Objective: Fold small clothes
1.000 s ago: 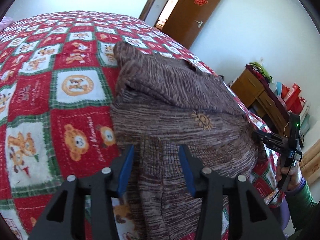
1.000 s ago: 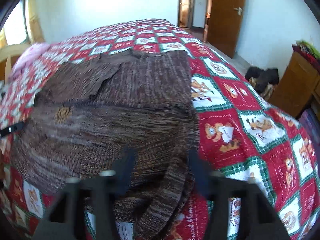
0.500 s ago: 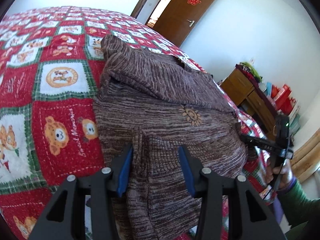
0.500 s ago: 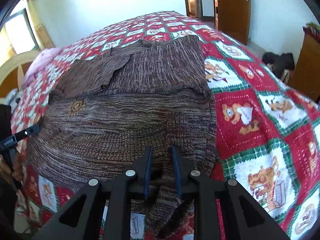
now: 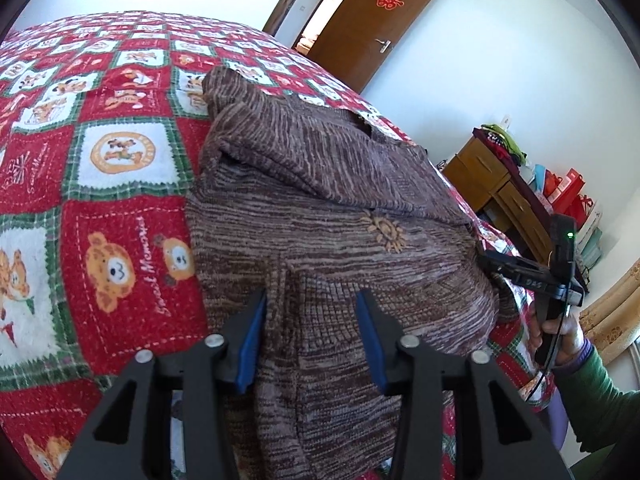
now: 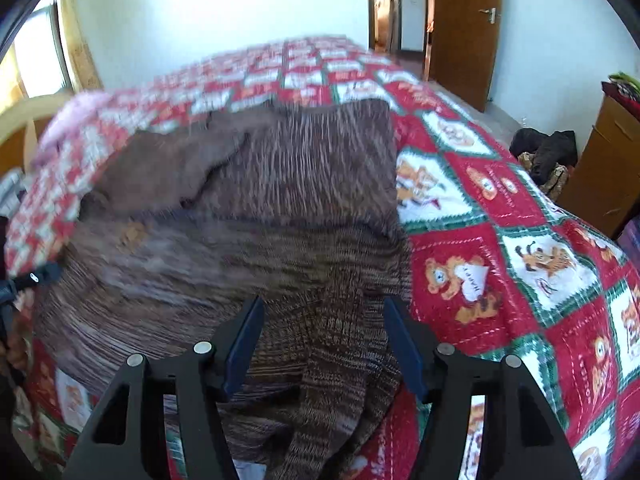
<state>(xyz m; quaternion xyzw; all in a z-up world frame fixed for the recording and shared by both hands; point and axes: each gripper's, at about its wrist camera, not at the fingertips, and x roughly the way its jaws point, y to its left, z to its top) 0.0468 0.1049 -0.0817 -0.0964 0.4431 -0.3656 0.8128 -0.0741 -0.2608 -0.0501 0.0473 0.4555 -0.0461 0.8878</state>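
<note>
- On the near part of the bed: brown striped knit sweater (image 5: 320, 208), thick and ribbed, lying partly folded, one flap laid over the body, a small yellow knitted flower (image 5: 386, 230) on the front, the lower edge hanging over the near side of the bed.
- Same sweater (image 6: 256, 216) from the right wrist view, motion-blurred on the left half, a narrow ribbed strip trailing down between the black fingers.
- Left gripper (image 5: 312, 330): blue-padded jaws apart, sweater fabric lying between them, not squeezed; spread the same as half a second ago.
- Right gripper (image 6: 324, 340): jaws wide apart over the sweater's near corner; nearly together on the fabric half a second ago, now released.
- Right gripper also visible from the left wrist view (image 5: 532, 276), black, at the sweater's far right corner, a green light on its body, held by a hand (image 5: 560, 332) with a green sleeve.
- Underneath: fleecy quilt (image 5: 100, 152), red and white squares with green plaid borders, printed with cartoon bears and script lettering.
- Around: white walls, brown wooden door (image 5: 372, 28) with a red paper ornament, wooden dresser (image 5: 492, 184) piled with clothes and red bags, dark heap (image 6: 548, 152) on the floor, pink fabric (image 6: 76, 120) at the far left edge of the bed.
</note>
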